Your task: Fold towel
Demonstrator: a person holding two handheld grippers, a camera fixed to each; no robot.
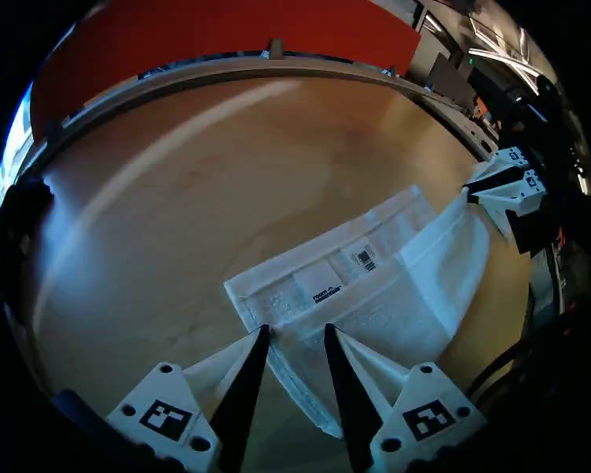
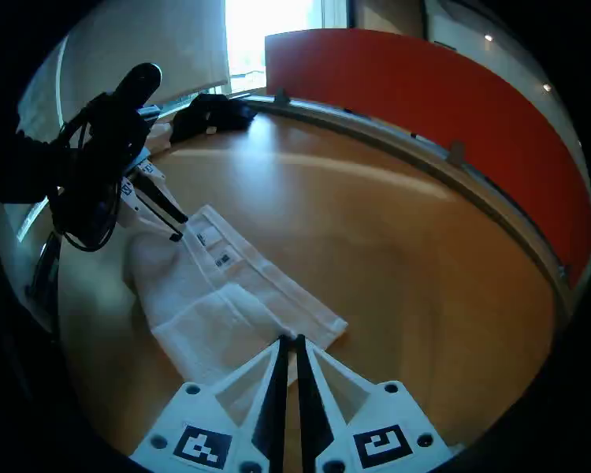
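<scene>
Now, white towel (image 2: pixel 209 307) — right fingers (image 2: pixel 277 386) pinching edge

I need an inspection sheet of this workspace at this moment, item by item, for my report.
Surface: wooden table, smooth, with light glare.
Job's things: white towel, partly folded, labels facing up, one corner lifted.
Clutter: dark bundle at the table's far edge.
Grippers: right hand-held gripper pinches the towel's edge; left hand-held gripper has its fingers apart with the towel's edge between them, grip unclear.
Cables: black cable loop hangs by the left hand-held gripper.
Surroundings: red panel behind the table; bright window.
</scene>
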